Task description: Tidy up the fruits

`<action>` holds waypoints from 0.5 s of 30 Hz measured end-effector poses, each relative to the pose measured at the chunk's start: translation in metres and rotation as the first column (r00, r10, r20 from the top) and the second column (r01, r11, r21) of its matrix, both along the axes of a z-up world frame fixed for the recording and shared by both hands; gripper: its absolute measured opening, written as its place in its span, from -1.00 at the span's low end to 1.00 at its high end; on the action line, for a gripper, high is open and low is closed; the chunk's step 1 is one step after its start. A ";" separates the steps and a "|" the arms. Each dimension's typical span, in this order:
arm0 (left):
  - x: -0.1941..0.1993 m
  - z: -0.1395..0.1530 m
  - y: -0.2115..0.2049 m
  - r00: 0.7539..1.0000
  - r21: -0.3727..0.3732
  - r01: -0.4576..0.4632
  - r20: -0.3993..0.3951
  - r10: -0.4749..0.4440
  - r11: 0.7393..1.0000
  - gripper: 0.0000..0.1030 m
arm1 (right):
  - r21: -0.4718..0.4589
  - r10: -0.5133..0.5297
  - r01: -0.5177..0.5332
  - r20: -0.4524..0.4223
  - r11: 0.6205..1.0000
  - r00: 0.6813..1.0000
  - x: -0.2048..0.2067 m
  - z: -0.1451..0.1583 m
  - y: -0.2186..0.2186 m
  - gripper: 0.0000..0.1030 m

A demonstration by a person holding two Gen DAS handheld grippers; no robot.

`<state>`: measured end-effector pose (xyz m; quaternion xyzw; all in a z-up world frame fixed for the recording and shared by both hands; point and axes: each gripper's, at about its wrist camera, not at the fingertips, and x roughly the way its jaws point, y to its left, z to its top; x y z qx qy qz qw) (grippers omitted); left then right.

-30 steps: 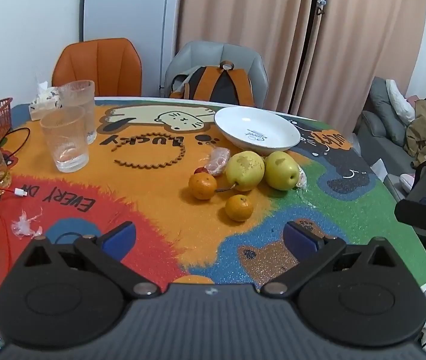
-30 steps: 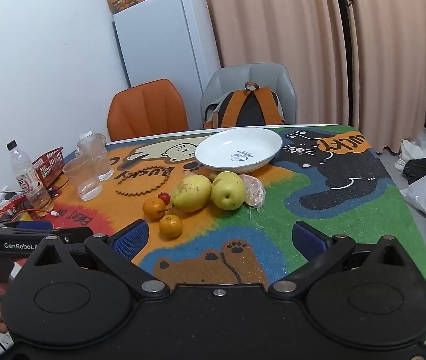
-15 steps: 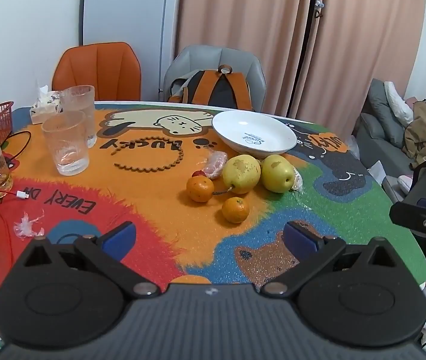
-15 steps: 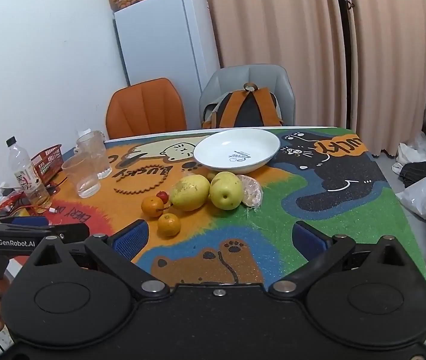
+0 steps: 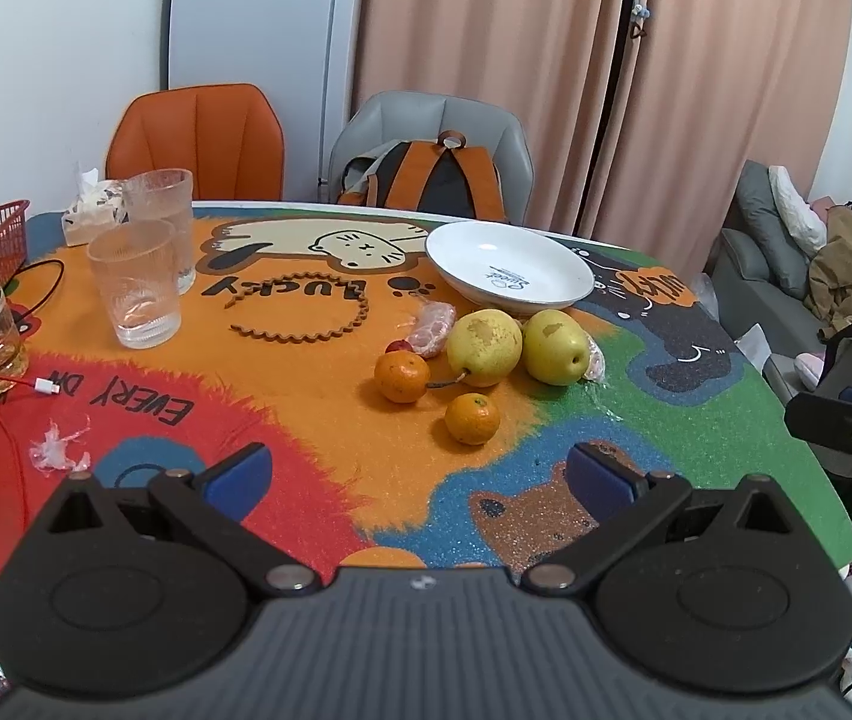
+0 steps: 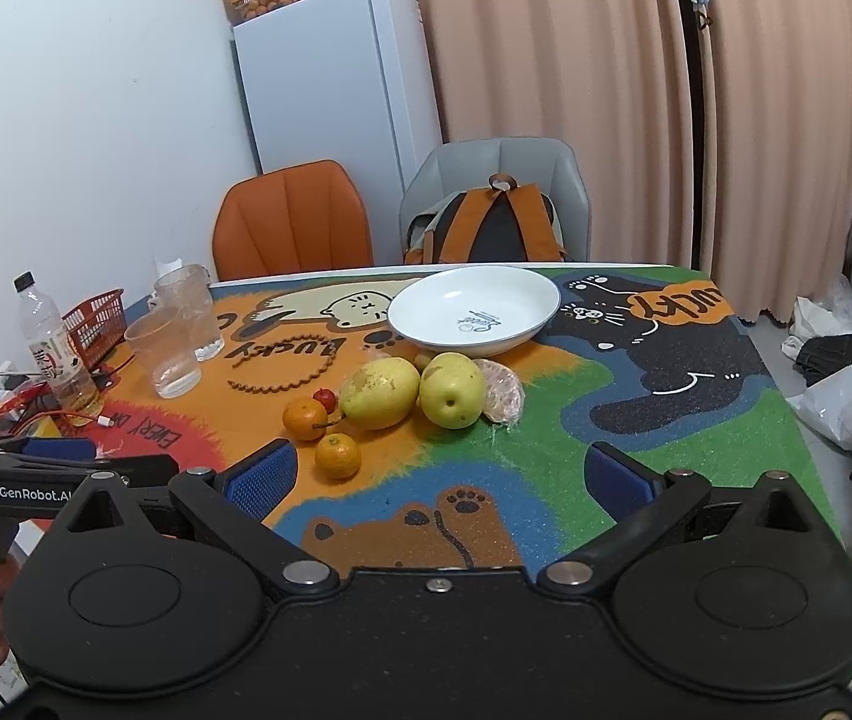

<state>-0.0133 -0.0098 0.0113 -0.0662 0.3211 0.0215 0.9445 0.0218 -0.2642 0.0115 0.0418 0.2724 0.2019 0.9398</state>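
Ahead of spread right gripper [image 6: 437, 480]: near orange [image 6: 338, 456], untouched.

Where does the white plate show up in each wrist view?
Left wrist: white plate sits right of centre, just beyond the two pears.
Right wrist: white plate sits at centre, again just behind the pears.
Shared landmark: the orange-strapped backpack on the grey chair behind it.

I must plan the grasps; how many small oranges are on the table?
2. One orange lies left of the stemmed pear; the other orange lies nearer the grippers. None seems hidden.
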 end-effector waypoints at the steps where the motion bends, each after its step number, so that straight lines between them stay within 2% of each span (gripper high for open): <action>1: 0.000 0.000 -0.001 1.000 -0.001 0.001 0.000 -0.001 1.000 1.00 | -0.003 -0.004 0.004 0.000 1.000 1.000 -0.001 0.000 0.001 1.00; 15: -0.003 0.000 -0.002 1.000 -0.002 0.005 0.007 -0.005 1.000 1.00 | -0.013 0.004 -0.004 0.009 1.000 1.000 -0.001 0.004 0.003 1.00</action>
